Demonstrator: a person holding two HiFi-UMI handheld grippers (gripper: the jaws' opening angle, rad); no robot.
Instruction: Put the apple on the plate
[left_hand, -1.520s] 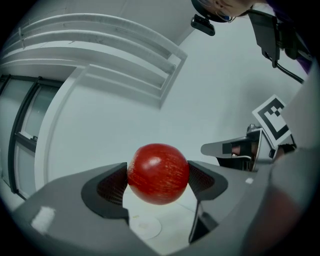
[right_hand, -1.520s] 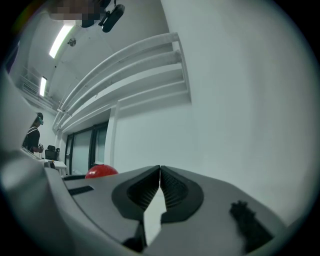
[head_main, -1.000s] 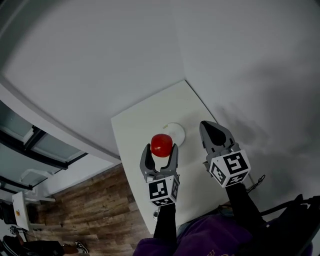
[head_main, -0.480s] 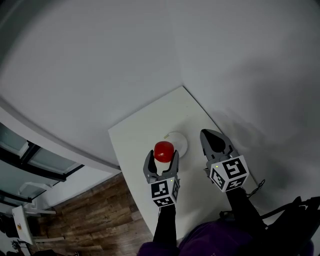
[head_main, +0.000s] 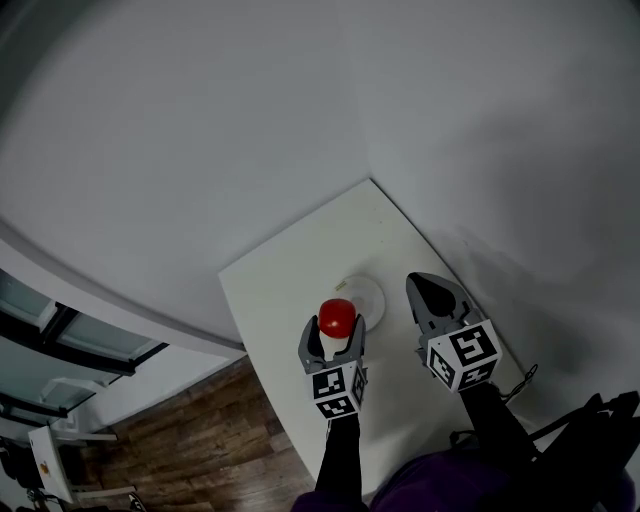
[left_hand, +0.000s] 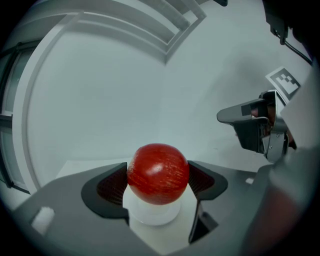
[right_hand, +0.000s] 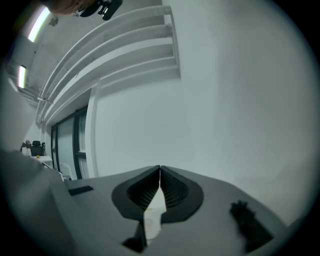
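Note:
A red apple (head_main: 337, 317) (left_hand: 158, 173) sits between the jaws of my left gripper (head_main: 335, 330) (left_hand: 158, 181), which is shut on it. It hangs over the near edge of a small white plate (head_main: 364, 295) (left_hand: 152, 214) on the white table (head_main: 280, 270). My right gripper (head_main: 430, 292) (right_hand: 160, 184) hovers to the right of the plate, shut with nothing in it. In the left gripper view the right gripper (left_hand: 252, 125) shows at the far right.
The white table stands in a corner between two pale walls (head_main: 200, 120). Wood floor (head_main: 190, 450) lies off its left edge. A glass partition (head_main: 60, 340) runs at the far left. A dark sleeve (head_main: 345, 465) shows below the left gripper.
The left gripper with the apple has moved towards the plate, so the apple now overlaps the plate's near edge. The right gripper has stayed shut beside the plate.

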